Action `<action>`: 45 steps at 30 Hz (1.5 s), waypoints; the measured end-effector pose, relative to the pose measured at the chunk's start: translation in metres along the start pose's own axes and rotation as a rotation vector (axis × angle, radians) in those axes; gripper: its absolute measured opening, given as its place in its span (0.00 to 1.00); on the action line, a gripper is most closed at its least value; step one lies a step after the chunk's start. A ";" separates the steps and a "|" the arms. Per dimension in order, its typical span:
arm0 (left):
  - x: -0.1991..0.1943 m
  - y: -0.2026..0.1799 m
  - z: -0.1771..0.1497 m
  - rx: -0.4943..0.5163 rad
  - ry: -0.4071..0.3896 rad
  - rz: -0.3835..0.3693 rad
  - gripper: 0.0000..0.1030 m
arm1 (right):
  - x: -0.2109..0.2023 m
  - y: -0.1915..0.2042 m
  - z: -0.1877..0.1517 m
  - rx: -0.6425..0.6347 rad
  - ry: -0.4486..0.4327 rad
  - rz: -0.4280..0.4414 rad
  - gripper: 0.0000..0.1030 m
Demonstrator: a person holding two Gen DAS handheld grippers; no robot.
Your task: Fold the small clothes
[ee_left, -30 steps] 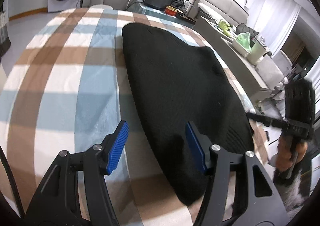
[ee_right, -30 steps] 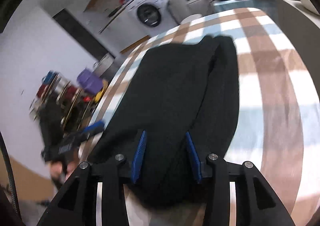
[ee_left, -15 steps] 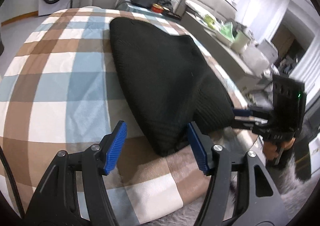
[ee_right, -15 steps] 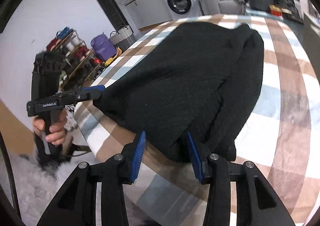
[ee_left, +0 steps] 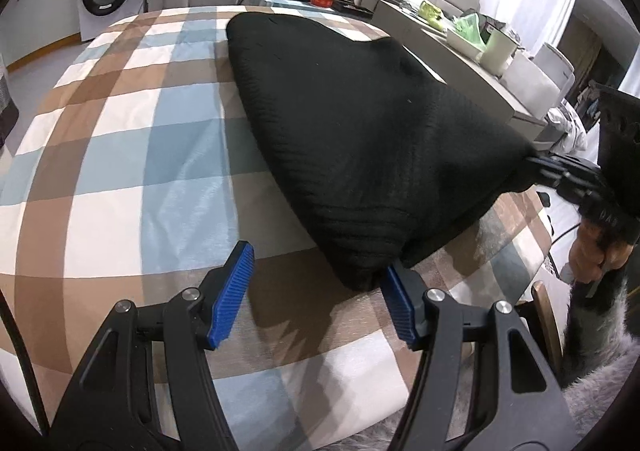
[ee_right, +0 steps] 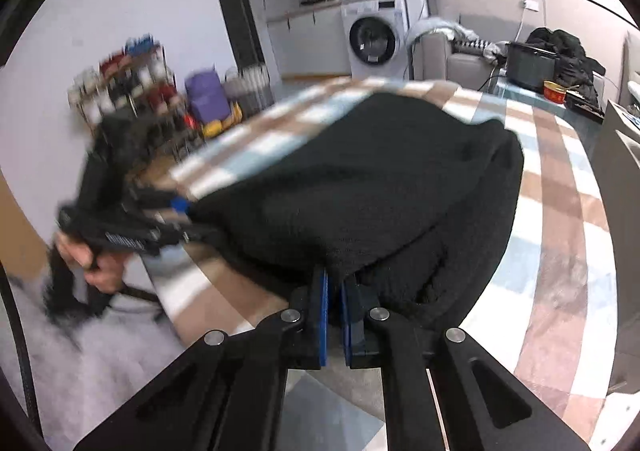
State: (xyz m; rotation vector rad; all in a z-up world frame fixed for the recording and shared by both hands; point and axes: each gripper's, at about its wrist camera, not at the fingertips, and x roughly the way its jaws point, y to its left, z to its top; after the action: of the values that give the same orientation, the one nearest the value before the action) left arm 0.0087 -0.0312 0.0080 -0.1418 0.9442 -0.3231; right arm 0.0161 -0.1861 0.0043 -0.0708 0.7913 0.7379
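Here right gripper [ee_right: 335, 287] pinches black knit garment [ee_left: 360, 131] at checked tablecloth's [ee_left: 120, 131] near edge; left gripper [ee_left: 316, 291] open, apparently just beside the hem.

Blurred and hidden parts

The left gripper [ee_right: 176, 211] and shelf [ee_right: 128, 91] were smeared by blur; the garment [ee_right: 380, 191] hid the right pads' [ee_right: 322, 291] tips.

Black gripper [ee_left: 316, 291] frames carry ribbed blue fingers [ee_left: 232, 293] (silver screws at pivots).
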 end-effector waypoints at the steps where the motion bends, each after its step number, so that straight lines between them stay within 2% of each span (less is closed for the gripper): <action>1: 0.000 0.003 0.000 -0.006 0.003 0.010 0.58 | -0.006 -0.004 0.002 0.014 -0.017 0.000 0.05; 3: 0.002 0.008 0.000 -0.019 0.020 0.023 0.58 | -0.005 -0.013 0.001 0.032 0.001 -0.026 0.05; 4: 0.003 0.010 -0.001 -0.024 0.029 0.019 0.58 | 0.001 -0.019 -0.003 0.040 0.041 -0.059 0.05; 8: 0.006 0.010 -0.003 -0.015 0.039 0.048 0.58 | 0.021 -0.023 -0.013 0.030 0.149 -0.089 0.05; 14: 0.005 0.009 -0.003 -0.017 0.030 0.051 0.58 | 0.018 -0.012 -0.023 -0.042 0.143 -0.040 0.26; 18: 0.005 0.008 -0.003 -0.017 0.030 0.051 0.58 | 0.026 -0.011 -0.028 -0.073 0.142 -0.068 0.25; 19: 0.005 0.008 -0.003 -0.018 0.030 0.050 0.58 | 0.027 -0.009 -0.028 -0.087 0.135 -0.085 0.23; 22: 0.005 0.009 -0.002 -0.019 0.029 0.048 0.58 | 0.025 -0.003 -0.024 -0.136 0.103 -0.163 0.08; 26: 0.005 0.011 -0.003 -0.027 0.031 0.037 0.58 | 0.003 0.001 -0.015 -0.141 0.030 -0.148 0.05; 28: 0.006 0.013 -0.003 -0.027 0.034 0.036 0.58 | 0.001 0.003 -0.016 -0.184 0.076 -0.188 0.05; 31: 0.006 0.012 -0.004 -0.023 0.032 0.042 0.58 | 0.014 -0.002 -0.027 -0.220 0.205 -0.268 0.06; 32: 0.006 0.013 -0.004 -0.022 0.032 0.043 0.58 | 0.017 -0.006 -0.031 -0.221 0.227 -0.283 0.10; 33: 0.006 0.013 -0.004 -0.023 0.032 0.044 0.58 | 0.015 -0.009 -0.033 -0.207 0.224 -0.273 0.12; 35: 0.007 0.012 -0.004 -0.023 0.032 0.044 0.58 | 0.003 -0.022 -0.030 -0.122 0.177 -0.186 0.29; 36: 0.007 0.013 -0.004 -0.023 0.032 0.044 0.58 | -0.004 -0.032 -0.027 -0.054 0.143 -0.140 0.32; 40: 0.007 0.013 -0.004 -0.023 0.032 0.044 0.58 | -0.017 -0.066 -0.021 0.180 0.069 -0.028 0.32; 43: 0.007 0.013 -0.004 -0.024 0.032 0.043 0.58 | -0.006 -0.087 -0.022 0.348 0.079 0.053 0.31; 45: 0.007 0.013 -0.004 -0.024 0.032 0.043 0.58 | 0.005 -0.092 -0.025 0.402 0.085 0.089 0.29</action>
State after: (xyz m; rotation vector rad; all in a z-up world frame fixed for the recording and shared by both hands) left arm 0.0118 -0.0209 -0.0029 -0.1386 0.9819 -0.2755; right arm 0.0608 -0.2606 -0.0355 0.2985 1.0162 0.6510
